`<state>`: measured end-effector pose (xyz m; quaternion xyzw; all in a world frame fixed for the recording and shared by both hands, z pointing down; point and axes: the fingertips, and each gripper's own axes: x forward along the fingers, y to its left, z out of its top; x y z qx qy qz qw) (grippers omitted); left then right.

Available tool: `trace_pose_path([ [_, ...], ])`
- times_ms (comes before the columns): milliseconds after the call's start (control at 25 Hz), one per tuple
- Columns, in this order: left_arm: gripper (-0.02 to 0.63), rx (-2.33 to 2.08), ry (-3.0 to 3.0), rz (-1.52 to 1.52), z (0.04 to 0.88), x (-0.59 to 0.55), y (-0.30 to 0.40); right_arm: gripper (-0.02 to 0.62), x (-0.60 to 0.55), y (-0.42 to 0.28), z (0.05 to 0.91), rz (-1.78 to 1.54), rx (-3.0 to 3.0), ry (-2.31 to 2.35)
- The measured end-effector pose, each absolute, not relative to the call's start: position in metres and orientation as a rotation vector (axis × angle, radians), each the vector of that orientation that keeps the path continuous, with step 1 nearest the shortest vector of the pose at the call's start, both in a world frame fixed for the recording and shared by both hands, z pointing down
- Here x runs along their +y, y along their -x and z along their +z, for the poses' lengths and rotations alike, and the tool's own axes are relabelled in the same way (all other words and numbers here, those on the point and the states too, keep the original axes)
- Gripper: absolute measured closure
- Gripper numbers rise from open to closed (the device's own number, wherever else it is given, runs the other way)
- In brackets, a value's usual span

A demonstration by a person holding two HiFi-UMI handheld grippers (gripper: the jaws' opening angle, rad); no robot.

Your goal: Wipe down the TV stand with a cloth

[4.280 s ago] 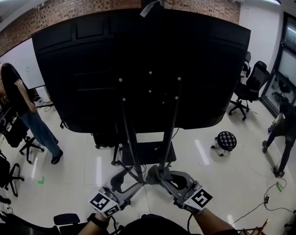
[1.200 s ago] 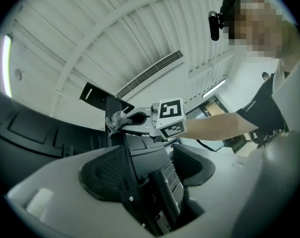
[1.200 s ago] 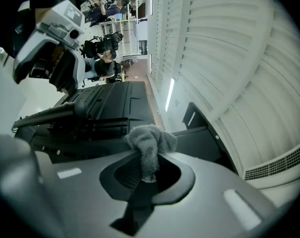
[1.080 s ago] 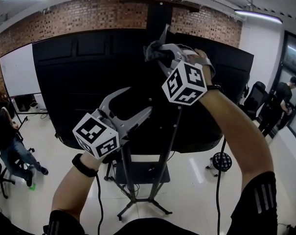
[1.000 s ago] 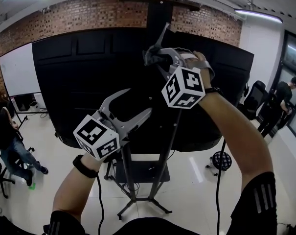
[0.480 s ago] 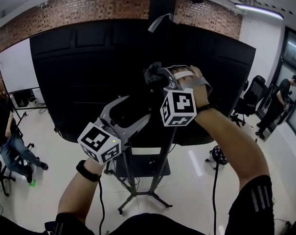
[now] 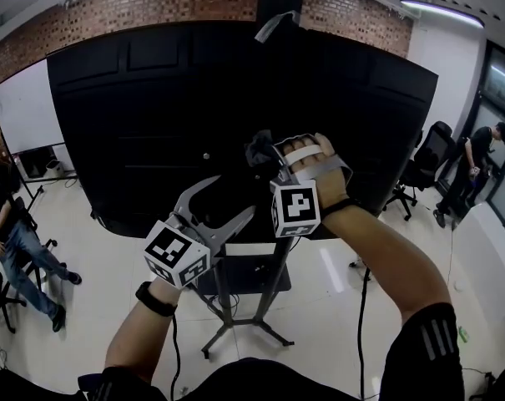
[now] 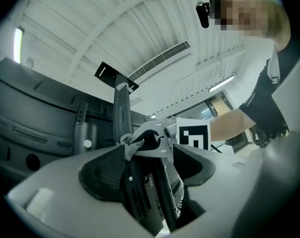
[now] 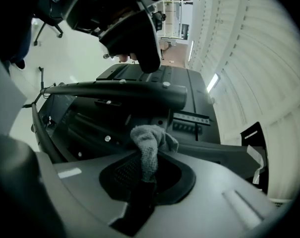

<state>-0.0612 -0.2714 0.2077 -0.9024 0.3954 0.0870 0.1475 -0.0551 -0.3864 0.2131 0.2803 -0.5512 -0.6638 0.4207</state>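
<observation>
Head view: your right gripper (image 7: 260,153) is clamped on the cloth (image 7: 254,149), high on the TV stand (image 7: 275,291), vs the TV (image 7: 135,115) back. Your left gripper (image 7: 234,197) sits lower, left of the stand's posts, jaws wide.
Left gripper view: nothing btwn jaws, stand post beyond.
Right gripper view: cloth pinched, bunched near a stand tube; contact unclear.

The right arm (image 7: 386,249) is reaching up and forward, and the right gripper (image 7: 256,150) is squeezing its jaws tight on a cloth (image 9: 149,145). The left arm (image 7: 139,332) is holding the left gripper (image 7: 235,195) lower down, with its jaws spread wide apart and gripping nothing.
</observation>
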Motion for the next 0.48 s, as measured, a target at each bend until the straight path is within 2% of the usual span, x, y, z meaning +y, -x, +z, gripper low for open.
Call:
trace_pose_path([
  [480, 0.275, 1.179, 2.668, 0.22, 0.259, -0.273, 0.062, 0.555, -0.386, 0.053, 0.307, -1.621, -1.331, -0.604],
])
